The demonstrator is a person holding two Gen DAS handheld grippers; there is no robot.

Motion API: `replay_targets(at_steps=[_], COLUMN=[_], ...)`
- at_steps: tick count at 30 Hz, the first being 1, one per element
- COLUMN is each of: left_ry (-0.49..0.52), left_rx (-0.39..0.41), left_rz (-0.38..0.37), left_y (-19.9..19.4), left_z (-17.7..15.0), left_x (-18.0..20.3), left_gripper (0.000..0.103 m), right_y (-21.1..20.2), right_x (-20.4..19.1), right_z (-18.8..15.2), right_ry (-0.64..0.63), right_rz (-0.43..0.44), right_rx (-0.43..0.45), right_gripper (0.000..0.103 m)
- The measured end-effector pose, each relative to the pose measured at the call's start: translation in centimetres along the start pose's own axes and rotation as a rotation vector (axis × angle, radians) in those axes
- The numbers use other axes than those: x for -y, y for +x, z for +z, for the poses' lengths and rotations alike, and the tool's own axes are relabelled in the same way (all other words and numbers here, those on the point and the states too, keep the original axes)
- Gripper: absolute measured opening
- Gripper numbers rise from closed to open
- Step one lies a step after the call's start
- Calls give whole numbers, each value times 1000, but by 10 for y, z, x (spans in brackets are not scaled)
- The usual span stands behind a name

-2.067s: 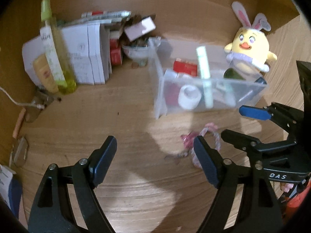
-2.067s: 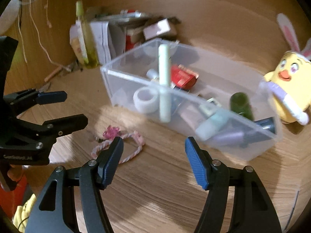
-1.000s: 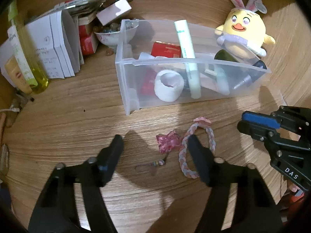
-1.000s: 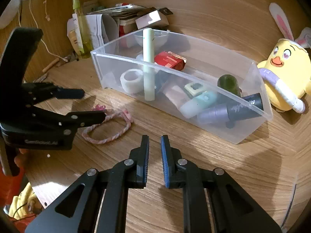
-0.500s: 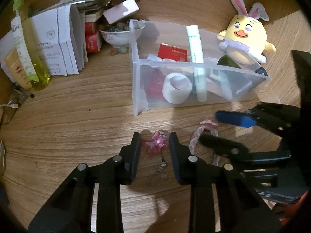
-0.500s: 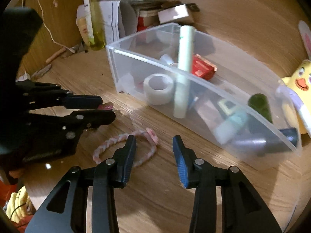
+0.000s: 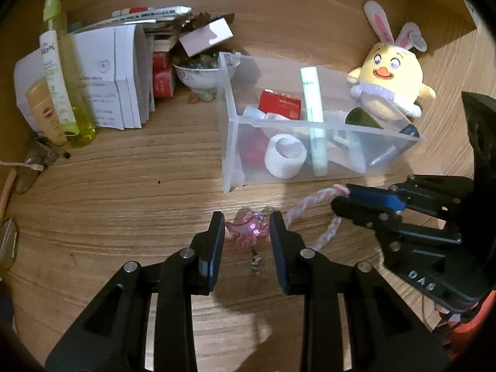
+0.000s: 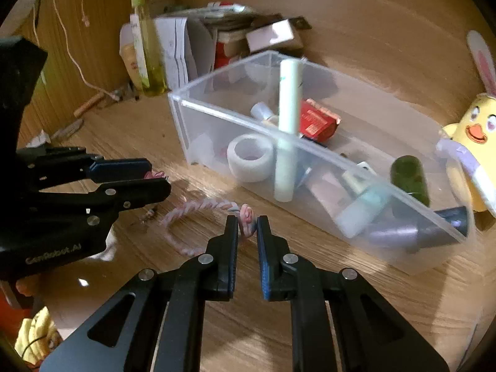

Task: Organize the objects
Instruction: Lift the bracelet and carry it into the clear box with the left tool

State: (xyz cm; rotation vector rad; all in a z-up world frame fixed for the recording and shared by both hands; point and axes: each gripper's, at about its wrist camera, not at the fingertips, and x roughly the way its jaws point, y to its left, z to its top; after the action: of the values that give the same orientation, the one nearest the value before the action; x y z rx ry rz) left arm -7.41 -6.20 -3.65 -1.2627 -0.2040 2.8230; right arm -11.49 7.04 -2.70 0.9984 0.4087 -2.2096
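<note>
left gripper (image 7: pixel 247 232) angled down, jaws narrowed round pink charm (image 7: pixel 248 231); right gripper (image 8: pixel 247 229) angled down, just clamped onto braided cord (image 8: pixel 248 215).

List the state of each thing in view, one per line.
left gripper: shut on the pink charm
right gripper: shut on the braided loop
clear bin: open-topped, holding items
tape roll: on its side in the bin
pale green tube: leaning on the bin's front wall
</note>
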Motion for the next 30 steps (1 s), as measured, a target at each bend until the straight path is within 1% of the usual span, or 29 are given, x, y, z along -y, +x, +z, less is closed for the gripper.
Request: replay_targets(at_steps=[7,13,23,30], left_ry=[8,26,24,20], left_rx=[63,116,180,215], left_rz=[2,5,-17,-31], left_y=[-24,-43,-61,-66], left_z=[6,12,28,45], left_x=[10,24,38,41], left_gripper=[29,29,29,29], right_y=[-32,-52,-79,-86], right_x=[13,21,38,53], right_z=[-3,-4,-5,0], right_ry=[44,65,101,129], right_rz=[-11,-28,-61,-83], right_rx=[80,129,194,223], right_gripper=[11,11,11,11])
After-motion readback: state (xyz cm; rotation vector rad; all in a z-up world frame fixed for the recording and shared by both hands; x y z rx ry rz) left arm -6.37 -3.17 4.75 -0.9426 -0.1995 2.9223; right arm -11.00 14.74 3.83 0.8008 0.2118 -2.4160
